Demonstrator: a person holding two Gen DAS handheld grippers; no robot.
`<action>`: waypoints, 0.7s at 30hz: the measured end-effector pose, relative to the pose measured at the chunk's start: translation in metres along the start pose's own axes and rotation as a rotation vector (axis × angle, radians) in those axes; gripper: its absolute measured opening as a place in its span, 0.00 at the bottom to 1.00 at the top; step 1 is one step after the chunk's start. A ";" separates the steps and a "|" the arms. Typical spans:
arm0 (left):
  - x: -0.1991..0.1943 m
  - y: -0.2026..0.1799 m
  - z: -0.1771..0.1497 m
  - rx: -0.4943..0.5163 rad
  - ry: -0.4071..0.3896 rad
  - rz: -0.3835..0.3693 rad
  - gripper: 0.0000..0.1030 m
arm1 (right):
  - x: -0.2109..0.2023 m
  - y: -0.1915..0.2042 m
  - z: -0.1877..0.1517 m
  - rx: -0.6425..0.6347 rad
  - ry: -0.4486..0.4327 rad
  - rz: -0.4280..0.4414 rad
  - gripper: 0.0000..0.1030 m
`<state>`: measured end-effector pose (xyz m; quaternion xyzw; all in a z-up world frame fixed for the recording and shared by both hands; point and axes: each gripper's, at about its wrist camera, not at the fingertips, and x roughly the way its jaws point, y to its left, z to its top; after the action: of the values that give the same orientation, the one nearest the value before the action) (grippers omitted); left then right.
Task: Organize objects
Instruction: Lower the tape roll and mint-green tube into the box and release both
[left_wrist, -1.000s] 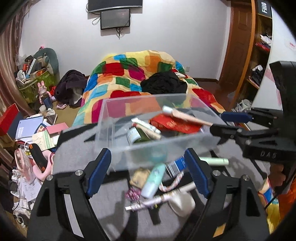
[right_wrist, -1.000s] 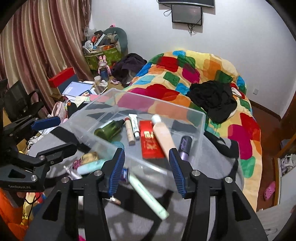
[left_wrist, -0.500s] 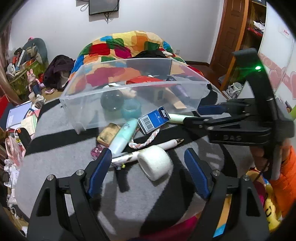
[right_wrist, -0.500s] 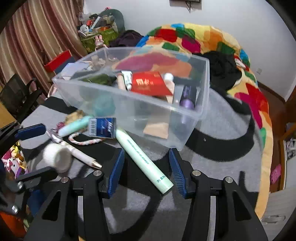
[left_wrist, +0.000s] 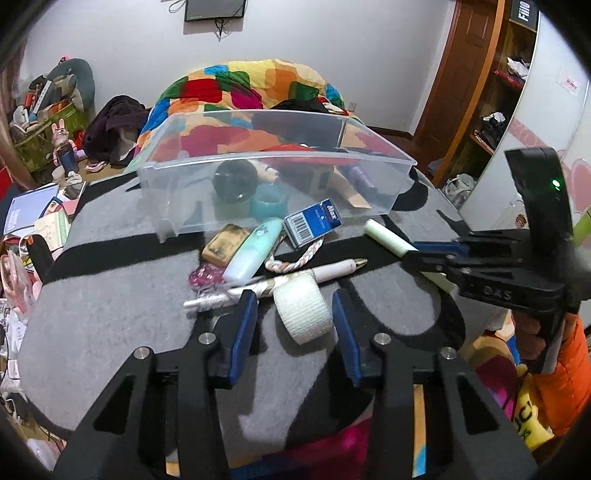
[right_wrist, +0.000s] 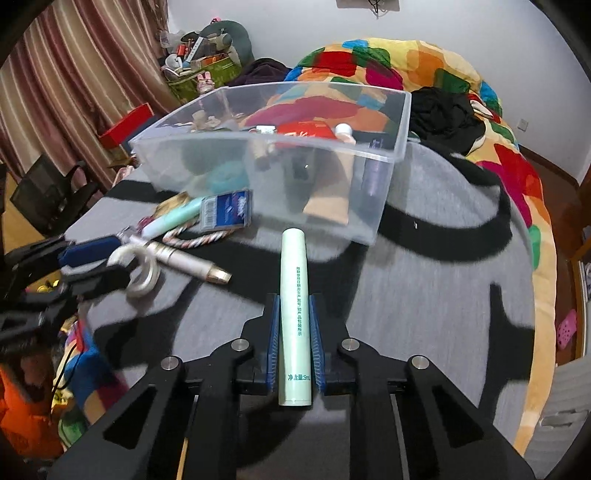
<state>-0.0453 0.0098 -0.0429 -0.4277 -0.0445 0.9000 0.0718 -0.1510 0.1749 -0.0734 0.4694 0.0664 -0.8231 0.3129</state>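
Pale green tube (right_wrist: 295, 317) lies lengthwise between the right gripper (right_wrist: 294, 338) pads, both blue pads pressed on its sides; jaws closing, clenched on the tube. Tube points toward the clear plastic bin (right_wrist: 380, 206), its far end just short of the bin wall. In the left wrist view the same tube (left_wrist: 388, 240) sticks out ahead of the right gripper (left_wrist: 430, 254).

White tape roll (left_wrist: 303, 310) sits between the left gripper (left_wrist: 293, 317) pads on the grey and black blanket (left_wrist: 110, 314); jaws closing, small gaps show on both sides of the roll, so not pressed yet.

Bin holds a dark round bottle (left_wrist: 236, 181), teal ring (left_wrist: 271, 201), red packet (right_wrist: 308, 130), a beige tube (right_wrist: 345, 133) with a white cap and a purple tube (right_wrist: 371, 177).

Loose in front of the bin: blue barcode box (left_wrist: 313, 221), mint tube (left_wrist: 253, 253), braided cord (left_wrist: 295, 260), white pen (left_wrist: 280, 282) with gold tip, tan worn block (left_wrist: 225, 245), pink wrapper (left_wrist: 203, 277).

Only the right wrist view shows the printed text on the green tube and the striped curtain (right_wrist: 74, 81). Only the left wrist view shows the wooden door (left_wrist: 469, 70), shelves, the green light on the right gripper body and a hand with an orange sleeve (left_wrist: 569, 373) holding it.

Against a second back: both jaw pairs were wide with nothing between them; both cameras now sit lower and nearer the loose items, and the bin reads more side-on.
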 end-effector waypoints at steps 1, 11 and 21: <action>0.000 0.001 -0.001 -0.002 0.007 -0.007 0.41 | -0.003 0.002 -0.004 -0.006 -0.002 -0.002 0.14; 0.013 -0.010 -0.003 -0.003 0.049 -0.012 0.26 | -0.005 0.013 -0.014 -0.007 -0.027 -0.042 0.14; -0.006 -0.007 0.011 0.002 -0.023 -0.005 0.24 | -0.027 0.011 -0.004 0.047 -0.100 -0.008 0.14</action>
<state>-0.0495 0.0158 -0.0307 -0.4171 -0.0456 0.9047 0.0737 -0.1320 0.1801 -0.0519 0.4347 0.0331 -0.8480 0.3015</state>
